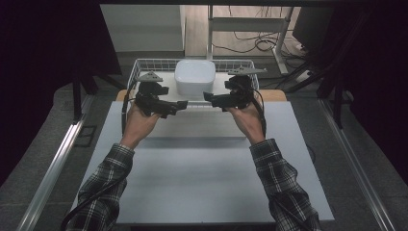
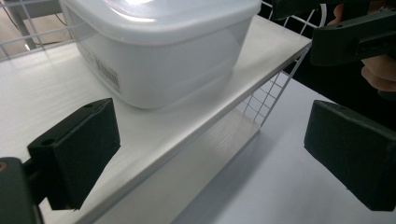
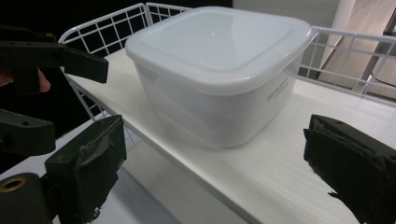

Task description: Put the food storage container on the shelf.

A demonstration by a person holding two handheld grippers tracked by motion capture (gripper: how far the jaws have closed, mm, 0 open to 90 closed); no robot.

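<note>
Sits on the white shelf board inside the wire basket, at the far edge of the bench, roughly midway between the basket's two side walls: a white, lidded plastic container, square with rounded corners. Looks light and probably empty or nearly so, though the frosted walls hide any contents. Stiff enough to keep its shape, yet thin-walled, so likely to flex under a hard squeeze; smooth and glossy, hence probably slippery against the pads. Best taken from two opposite side walls just under the lid rim, one claw per side, since the rim offers a ledge against slipping; pressing on the lid alone risks popping it off. Left claw and right claw both spread wide, nothing between the jaws, hovering at the near edge of the shelf board and pointing inward toward each other, short of the container. From the high view: the whole layout, both forearms, the basket's outline. From the left gripper view: a barcode label low on one wall and the bench surface beneath the shelf. From the right gripper view: the flat lid with its raised rim and faint lettering on another wall.
</note>
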